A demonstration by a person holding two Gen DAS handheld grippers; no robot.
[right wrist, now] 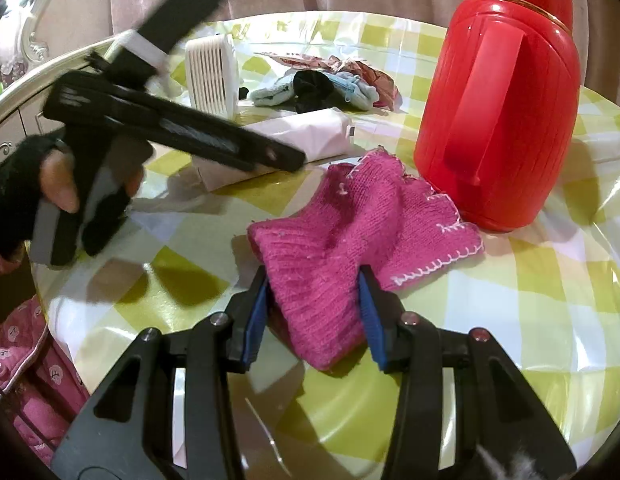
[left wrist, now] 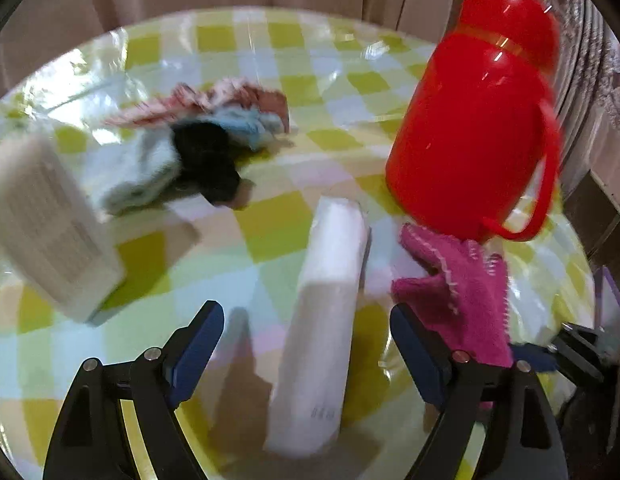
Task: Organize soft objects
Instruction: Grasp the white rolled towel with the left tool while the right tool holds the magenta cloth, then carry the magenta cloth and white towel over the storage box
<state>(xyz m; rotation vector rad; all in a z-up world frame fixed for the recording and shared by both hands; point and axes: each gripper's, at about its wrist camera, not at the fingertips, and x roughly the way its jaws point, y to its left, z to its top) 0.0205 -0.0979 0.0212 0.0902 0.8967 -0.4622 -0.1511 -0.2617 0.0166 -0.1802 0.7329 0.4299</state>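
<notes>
Your right tongs [right wrist: 312, 316] are clamped on the cuff end of the pink knitted glove [right wrist: 350, 236], whose finger end lies spread on the checked counter [right wrist: 550, 320] just beside the red jug [right wrist: 498, 112]. Your left tongs [left wrist: 306, 344] stand apart with the white soft pack [left wrist: 326, 292] lying between the blue pads; the pads do not press on it. In the right wrist view your left hand [right wrist: 50, 196], in a black fingerless glove, holds that tool above the pack.

By my reading, you are at the gathering step: 1 item is secured on the right and the left is lining up for a second. The next move calls for lowering the left tongs squarely over the pack's width and closing gently, since it looks as though it will squash and slip if pinched near an edge. Mind the jug, which stands close to both tools.

The heap of socks and cloths [left wrist: 198, 136], pale blue, black and patterned pink, lies further back near the white slatted box [left wrist: 50, 224], still unsorted.

As for writing: a small dark print sits near the pack's near end, too blurred to read. No brand shows on the jug or the box.
</notes>
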